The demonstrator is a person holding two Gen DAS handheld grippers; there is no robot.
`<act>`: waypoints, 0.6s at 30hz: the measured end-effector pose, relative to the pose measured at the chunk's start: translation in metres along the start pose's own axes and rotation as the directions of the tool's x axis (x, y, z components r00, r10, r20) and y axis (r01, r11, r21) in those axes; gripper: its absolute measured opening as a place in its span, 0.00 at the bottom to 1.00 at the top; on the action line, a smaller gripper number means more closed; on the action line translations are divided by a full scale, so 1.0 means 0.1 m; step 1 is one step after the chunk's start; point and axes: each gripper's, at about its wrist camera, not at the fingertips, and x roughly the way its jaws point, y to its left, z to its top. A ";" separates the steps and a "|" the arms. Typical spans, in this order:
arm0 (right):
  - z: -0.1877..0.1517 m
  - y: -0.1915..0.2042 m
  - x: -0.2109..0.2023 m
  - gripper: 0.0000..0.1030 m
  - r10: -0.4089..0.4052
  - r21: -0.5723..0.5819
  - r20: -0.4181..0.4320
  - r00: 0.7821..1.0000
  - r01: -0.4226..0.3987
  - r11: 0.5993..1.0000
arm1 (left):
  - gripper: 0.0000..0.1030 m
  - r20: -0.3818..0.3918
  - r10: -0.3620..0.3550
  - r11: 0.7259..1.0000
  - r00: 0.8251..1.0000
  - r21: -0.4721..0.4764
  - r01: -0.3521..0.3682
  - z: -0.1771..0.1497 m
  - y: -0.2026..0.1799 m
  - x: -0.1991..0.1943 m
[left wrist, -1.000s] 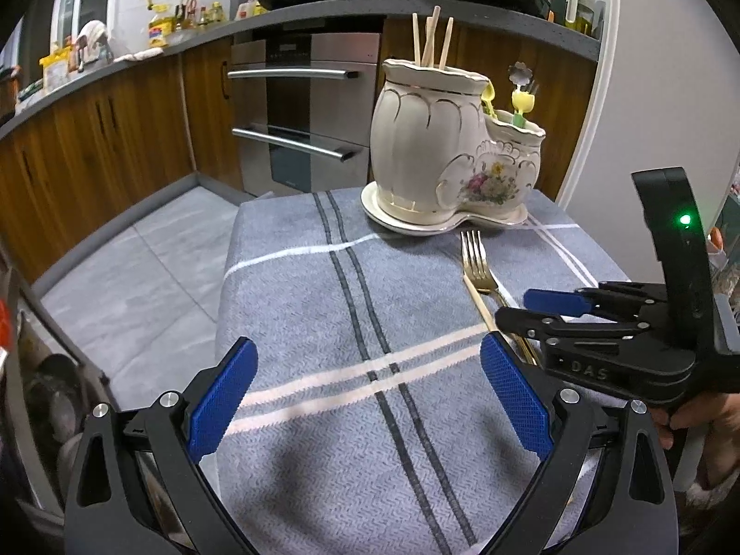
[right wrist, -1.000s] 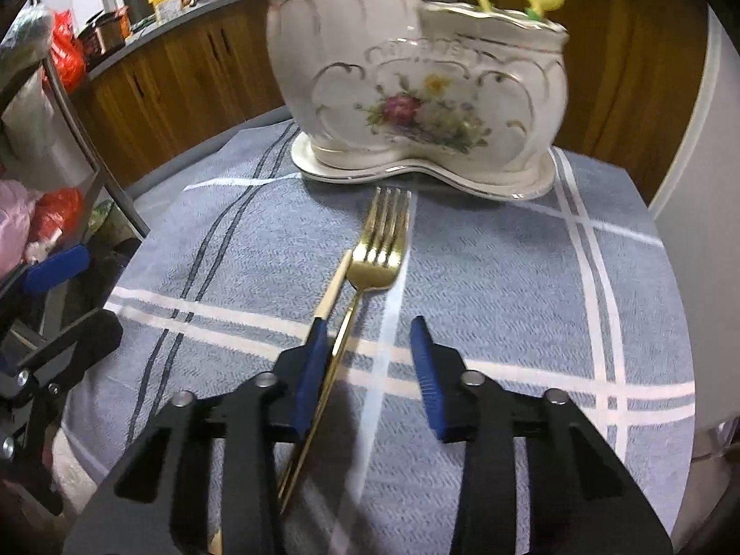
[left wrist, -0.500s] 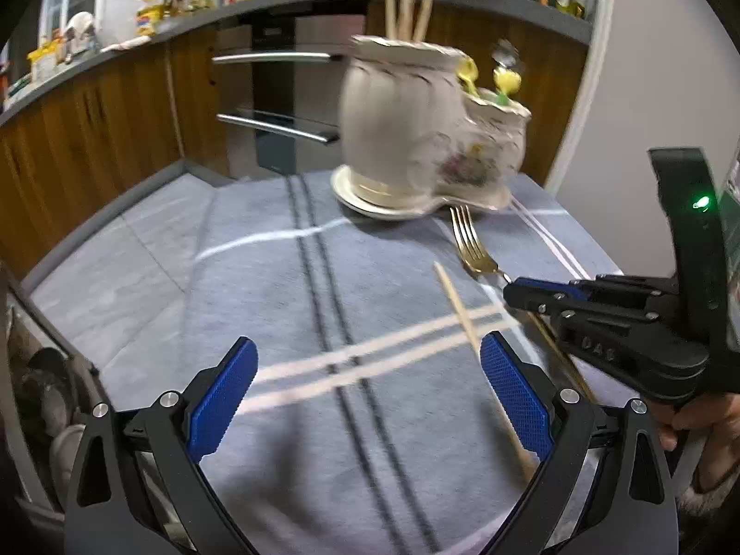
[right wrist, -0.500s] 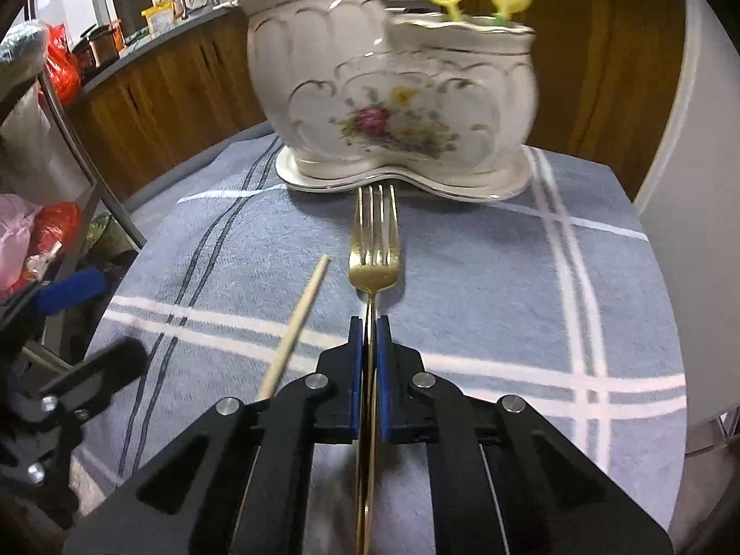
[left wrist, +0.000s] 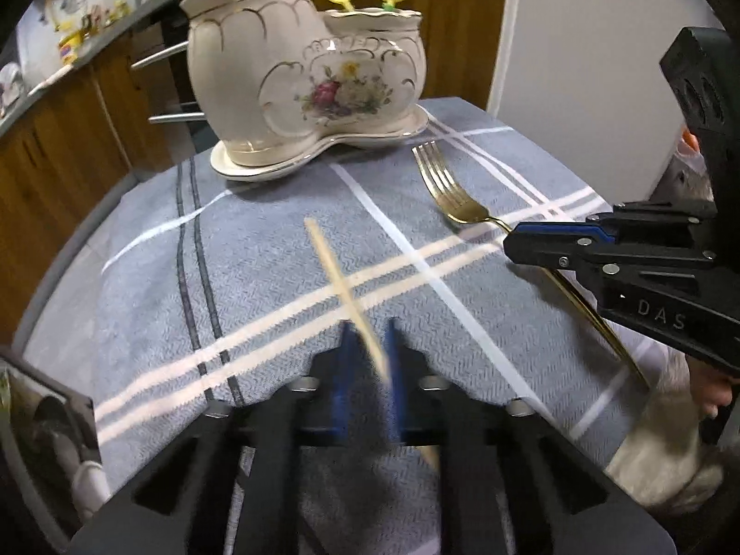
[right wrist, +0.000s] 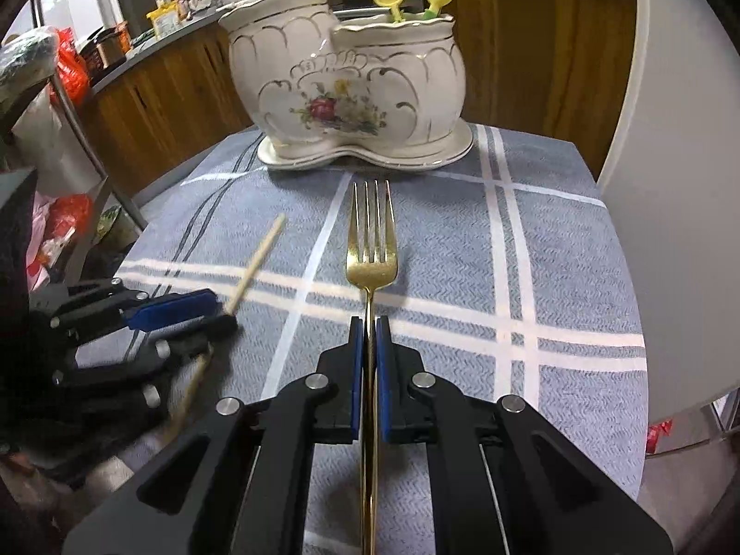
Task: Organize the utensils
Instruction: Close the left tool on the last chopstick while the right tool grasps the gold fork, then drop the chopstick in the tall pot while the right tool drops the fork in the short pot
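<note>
right gripper [right wrist: 369,337]: jaws closed on gold fork [right wrist: 372,249] handle, tines toward ceramic holder [right wrist: 351,88] | left gripper [left wrist: 370,351]: jaws nearly closed around wooden chopstick [left wrist: 340,277], firm grip not clear | chopstick axis oblique to jaws, tip toward holder

Dim, warm indoor light; strong fisheye bending at edges; left hand-held gripper [left wrist: 370,347] motion-blurred

right gripper [right wrist: 370,347] clamping gold fork [right wrist: 372,249] (tines forward)
</note>
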 end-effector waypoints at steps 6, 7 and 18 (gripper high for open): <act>-0.02 0.00 0.02 0.05 0.014 -0.031 -0.036 0.999 -0.015 0.999 | 0.08 -0.060 -0.035 0.996 0.998 0.083 0.040 -0.05 0.12 -0.07; -0.02 0.00 0.03 0.05 0.011 -0.038 -0.045 0.999 -0.013 0.999 | 0.08 -0.068 -0.033 0.995 0.997 0.094 0.039 -0.06 0.13 -0.08; 0.00 0.03 0.09 0.25 -0.021 -0.065 -0.059 0.998 0.017 0.998 | 0.15 -0.079 -0.027 0.998 0.997 0.048 0.031 0.02 0.11 -0.01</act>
